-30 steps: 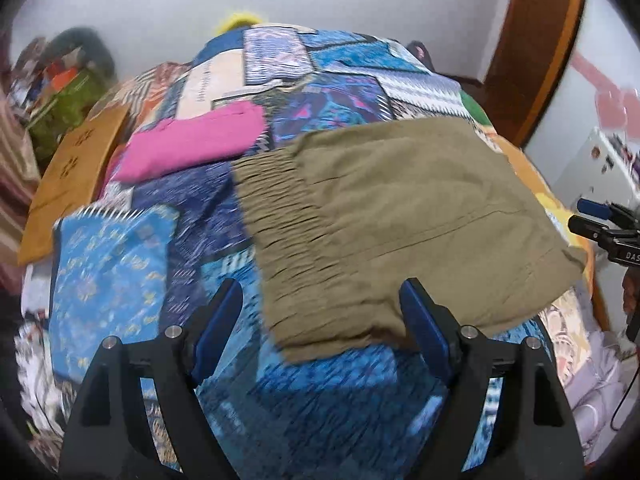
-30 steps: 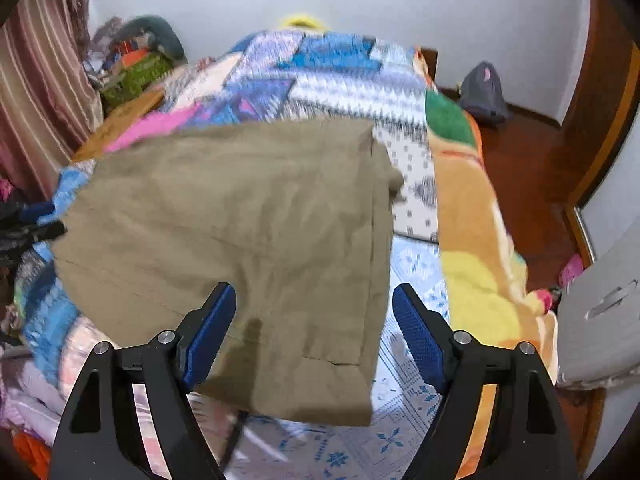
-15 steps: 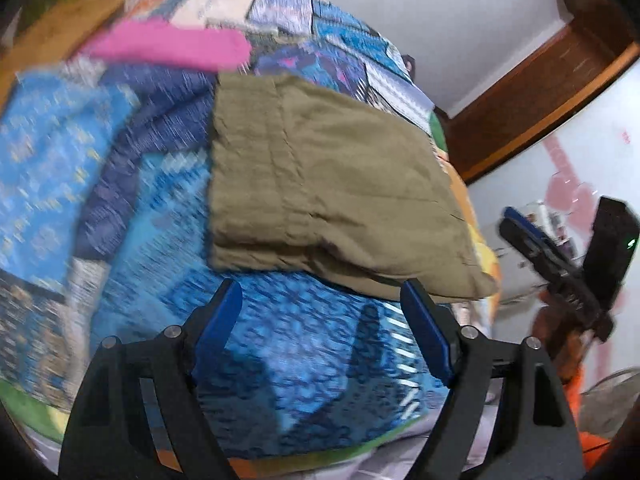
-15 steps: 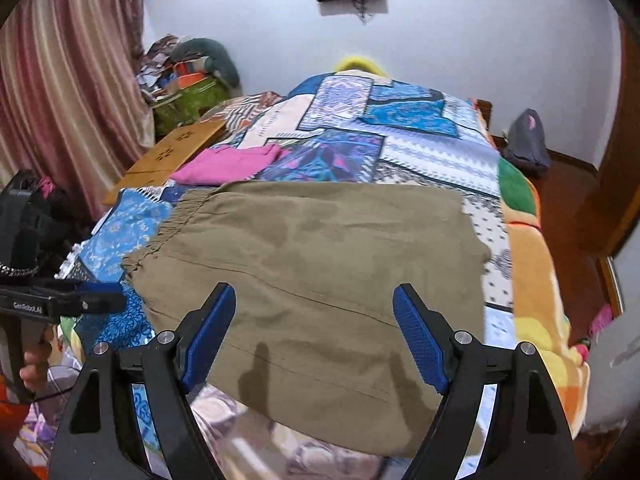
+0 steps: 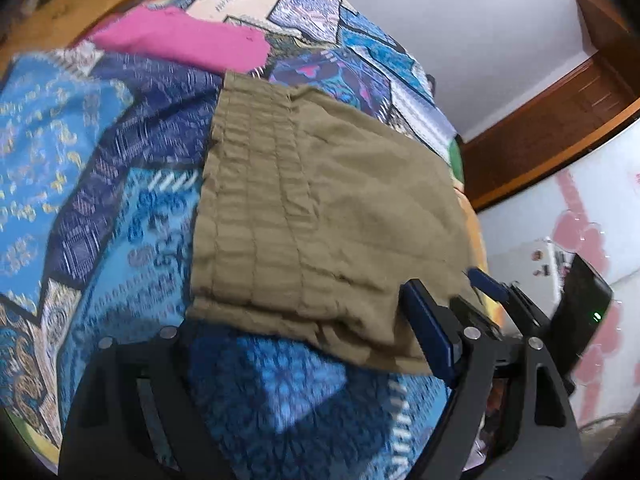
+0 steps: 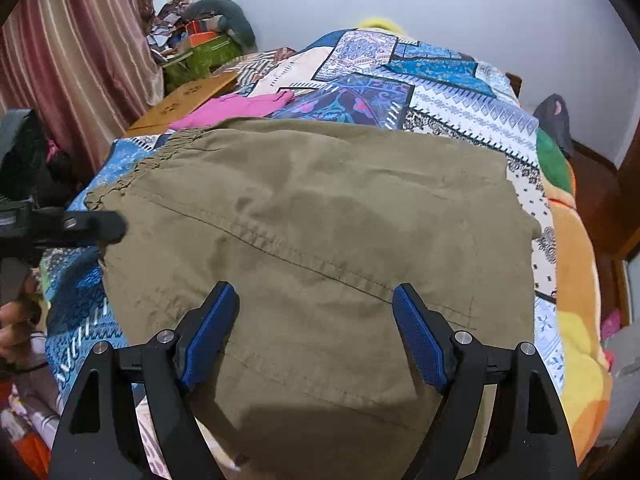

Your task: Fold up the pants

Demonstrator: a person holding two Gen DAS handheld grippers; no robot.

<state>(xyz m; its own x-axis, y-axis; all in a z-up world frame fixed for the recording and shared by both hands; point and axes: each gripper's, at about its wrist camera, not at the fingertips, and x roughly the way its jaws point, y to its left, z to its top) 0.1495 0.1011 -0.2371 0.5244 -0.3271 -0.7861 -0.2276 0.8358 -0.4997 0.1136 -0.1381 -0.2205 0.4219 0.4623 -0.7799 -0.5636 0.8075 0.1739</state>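
Note:
The olive-brown pants lie folded flat on the patchwork bedspread, elastic waistband to the left; they also show in the right wrist view. My left gripper is open at the near waistband corner. Its left finger is hidden under the cloth's near edge and its right finger lies over the cloth. My right gripper is open and empty over the leg end of the pants. The left gripper also shows at the left edge of the right wrist view.
A folded pink garment lies beyond the waistband, with a brown cardboard box behind it. Striped curtains and piled clutter stand at the far left. The bed edge with an orange blanket drops off on the right.
The left gripper has moved in to the near edge of the pants, its left finger now under the cloth. The right gripper has come closer over the leg end. Both stay open.

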